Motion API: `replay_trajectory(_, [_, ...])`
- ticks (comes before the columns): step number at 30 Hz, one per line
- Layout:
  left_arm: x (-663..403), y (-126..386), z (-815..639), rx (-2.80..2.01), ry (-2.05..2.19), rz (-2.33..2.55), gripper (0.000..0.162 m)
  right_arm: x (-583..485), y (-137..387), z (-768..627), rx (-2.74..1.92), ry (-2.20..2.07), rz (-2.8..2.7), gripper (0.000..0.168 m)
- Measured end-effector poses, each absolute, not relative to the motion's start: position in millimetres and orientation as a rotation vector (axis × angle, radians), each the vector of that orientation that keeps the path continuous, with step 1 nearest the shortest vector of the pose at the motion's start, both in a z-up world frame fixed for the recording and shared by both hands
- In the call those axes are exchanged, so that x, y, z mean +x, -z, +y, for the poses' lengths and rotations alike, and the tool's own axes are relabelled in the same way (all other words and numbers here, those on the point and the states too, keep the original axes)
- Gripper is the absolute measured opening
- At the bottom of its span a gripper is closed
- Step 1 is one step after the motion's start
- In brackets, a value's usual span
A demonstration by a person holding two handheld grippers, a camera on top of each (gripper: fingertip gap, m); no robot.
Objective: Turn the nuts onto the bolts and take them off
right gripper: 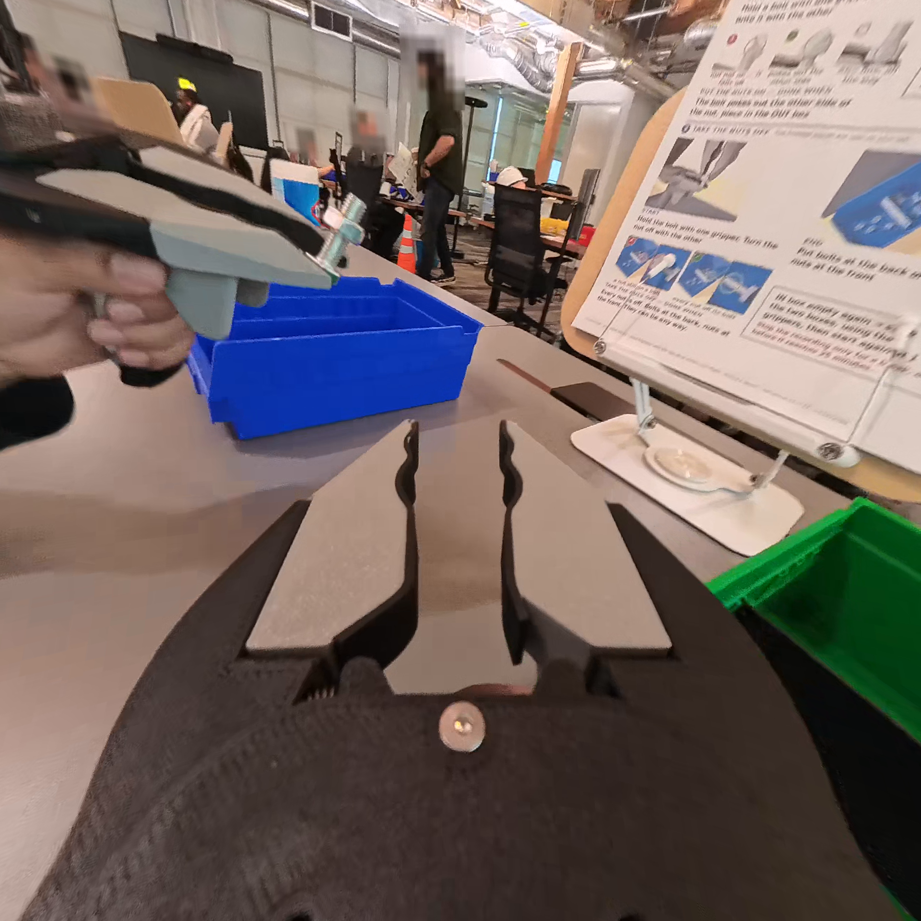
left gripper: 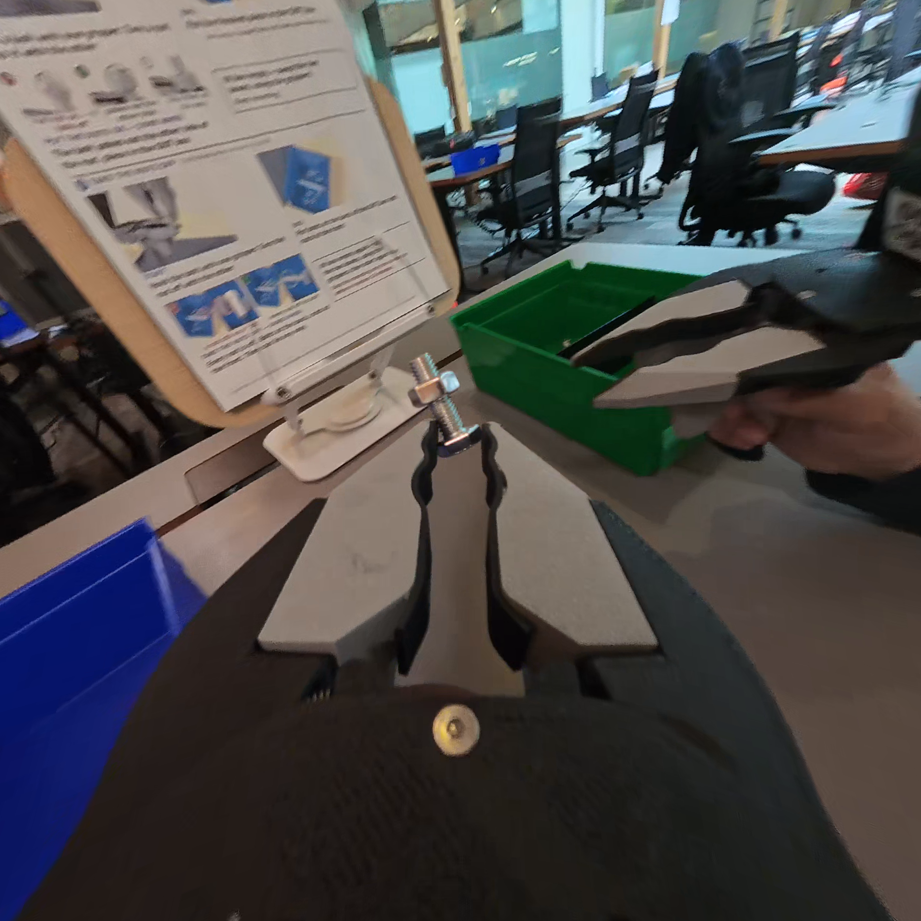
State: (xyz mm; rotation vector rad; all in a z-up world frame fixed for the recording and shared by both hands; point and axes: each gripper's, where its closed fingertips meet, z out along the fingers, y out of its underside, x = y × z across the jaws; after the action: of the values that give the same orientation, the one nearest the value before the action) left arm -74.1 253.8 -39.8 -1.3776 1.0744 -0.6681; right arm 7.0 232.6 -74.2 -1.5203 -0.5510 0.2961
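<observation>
Each camera sits just behind its own gripper, looking forward along the fingers over the grey table (left gripper: pixel 747 573). Both views share the instruction board (left gripper: pixel 209 199) on its stand, the green bin (left gripper: pixel 548 388), the blue bin (right gripper: pixel 339 359), and show the other gripper at the frame's upper side.

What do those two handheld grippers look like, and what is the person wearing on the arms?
Both match: the left gripper and right gripper each have a textured black body with a silver screw in the middle, and two flat grey wedge-shaped fingers lined with wavy black pads. A grey trigger sits below. Dark sleeves cover the wrists. No cables show.
</observation>
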Motion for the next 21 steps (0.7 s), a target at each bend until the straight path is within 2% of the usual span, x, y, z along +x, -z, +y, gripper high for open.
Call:
replay_trajectory(8, [-17.0, 72.7, 235.3, -1.181, 0.889, 1.208, 0.014, 21.2, 66.5, 234.5, -1.521, -0.508, -0.419, 0.032])
replay_trajectory(21, [-10.3, 102.4, 226.8, -1.072, 0.981, 1.263, 0.014, -11.6, 81.8, 232.0, -1.585, -0.756, -0.426, 0.041])
